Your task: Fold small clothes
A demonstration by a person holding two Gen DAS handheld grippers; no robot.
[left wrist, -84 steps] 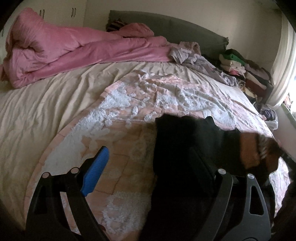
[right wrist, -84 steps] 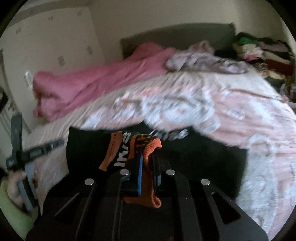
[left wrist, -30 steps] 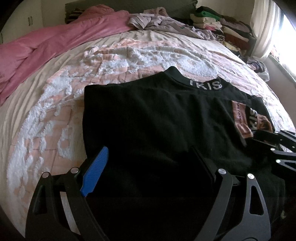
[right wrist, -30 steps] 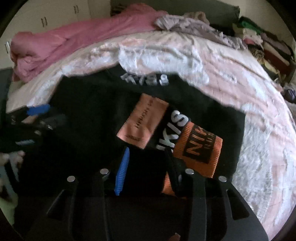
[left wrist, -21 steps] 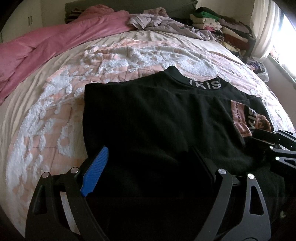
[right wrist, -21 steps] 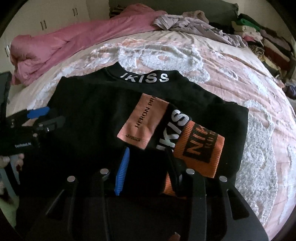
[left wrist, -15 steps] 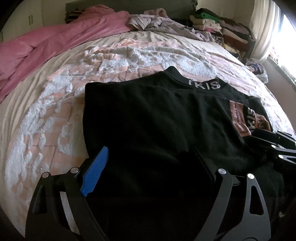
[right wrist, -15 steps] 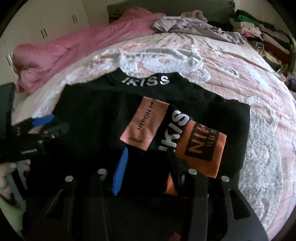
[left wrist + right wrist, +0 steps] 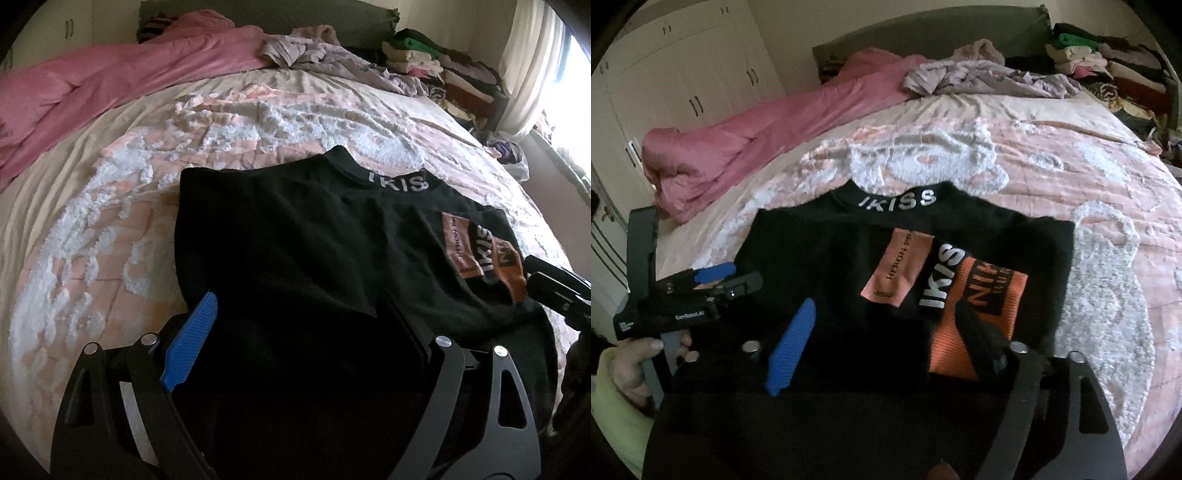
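While the black top (image 9: 820, 258) lies flat on the bed (image 9: 1089, 166), its collar lettered IKISS (image 9: 897, 201) points toward the headboard (image 9: 923, 40) and one sleeve is folded across the body, showing an orange cuff (image 9: 979, 317) and a pink patch (image 9: 899, 269). Over the near hem of the top the right gripper (image 9: 882, 332) hangs with its jaws opening; cuff and black cloth lie between the fingers, and neither pad presses on them. Its blue pad (image 9: 790, 350) stands over bare black fabric, and the dark finger (image 9: 979, 332) crosses the cuff. At the top's other side the left gripper (image 9: 295, 325) is spread wide above the cloth, pinching nothing, with its blue pad (image 9: 190, 350) near the garment's edge. From the right wrist view a hand (image 9: 631, 365) in a pale green sleeve (image 9: 613, 417) holds that left gripper (image 9: 727, 282). Beyond the top a pink duvet (image 9: 768, 133) is bunched along the far side, crumpled lilac cloth (image 9: 979, 77) lies by the headboard, and folded clothes (image 9: 1108, 62) are stacked in the corner. White wardrobe doors (image 9: 690, 74) stand behind the duvet.
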